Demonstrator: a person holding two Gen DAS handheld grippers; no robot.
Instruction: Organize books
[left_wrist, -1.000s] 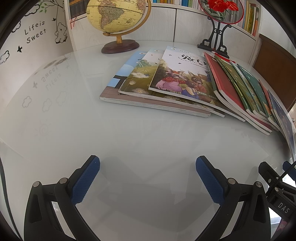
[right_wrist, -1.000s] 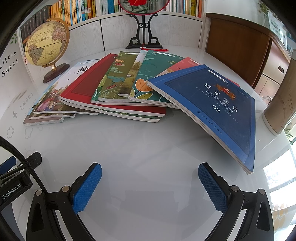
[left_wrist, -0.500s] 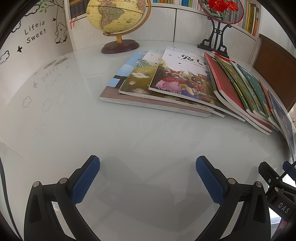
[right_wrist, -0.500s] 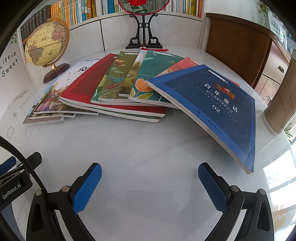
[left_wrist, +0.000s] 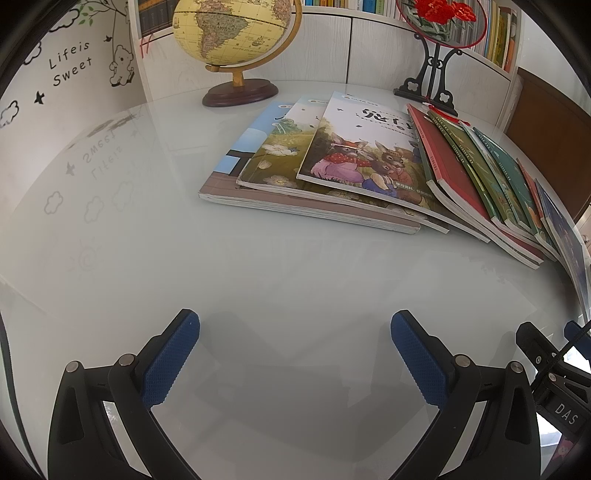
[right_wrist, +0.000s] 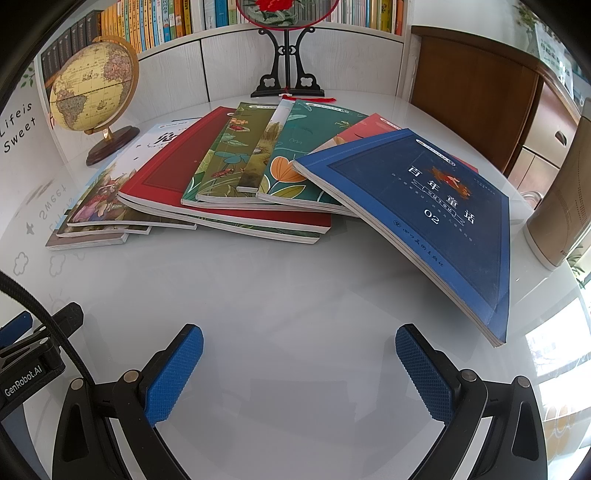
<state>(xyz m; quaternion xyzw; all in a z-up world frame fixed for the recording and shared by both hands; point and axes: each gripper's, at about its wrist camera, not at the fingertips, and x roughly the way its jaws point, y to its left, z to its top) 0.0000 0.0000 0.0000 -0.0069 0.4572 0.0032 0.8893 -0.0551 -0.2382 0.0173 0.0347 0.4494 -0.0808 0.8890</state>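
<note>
Both tools are spread wide with nothing in them, the left tool (left_wrist: 295, 339) and right tool (right_wrist: 299, 350) just hovering over the bare near part of the white worktop (right_wrist: 277, 288). The books (right_wrist: 229, 184) lie fanned and overlapping farther back, about nine as best I can count, with the blue book (right_wrist: 436, 206) rightmost. Behind them: one globe (left_wrist: 232, 29) far left, one round ornament on a black stand (right_wrist: 288, 77).

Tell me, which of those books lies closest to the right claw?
The dark blue book marked 02, topmost at the fan's right end; its corner overhangs nearest the right claw.
</note>
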